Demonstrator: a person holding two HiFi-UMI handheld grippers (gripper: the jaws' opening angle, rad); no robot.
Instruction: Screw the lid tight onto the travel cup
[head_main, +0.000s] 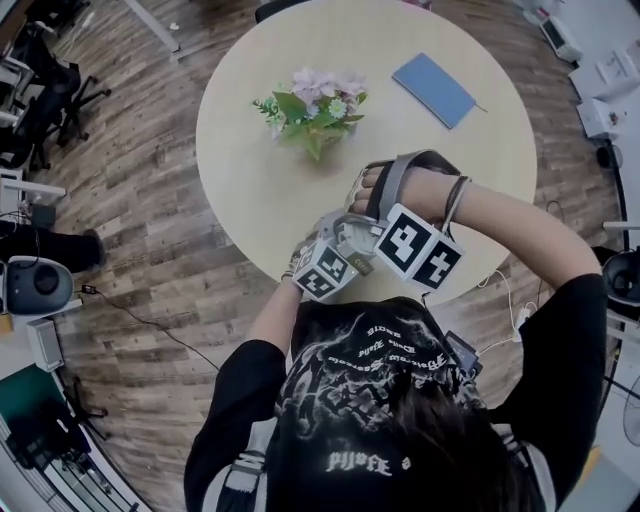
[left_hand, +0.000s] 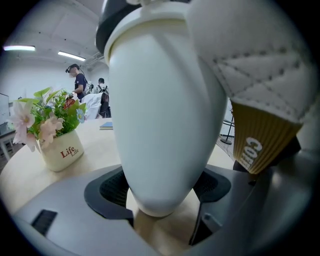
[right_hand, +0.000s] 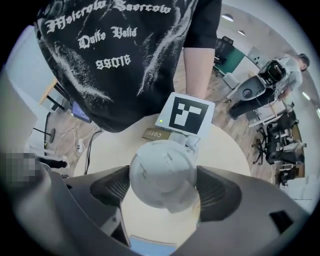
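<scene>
At the near edge of the round table (head_main: 250, 200), the right forearm (head_main: 520, 225) swings in across the chest with the wrist bent, bringing the right tool (right_hand: 162, 192) over the cup. The left forearm (head_main: 278, 315) reaches forward, low. The left tool (left_hand: 162, 200) clamps the white travel cup (left_hand: 165, 115) by its body. The right tool's jaws press on either side of the lid (right_hand: 162, 172).

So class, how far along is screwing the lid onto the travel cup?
Done: the lid sits on the cup. In hand: the left gripper clamps the cup, the right gripper grips the lid. Left: tightening; whether it is tight cannot be seen.
</scene>
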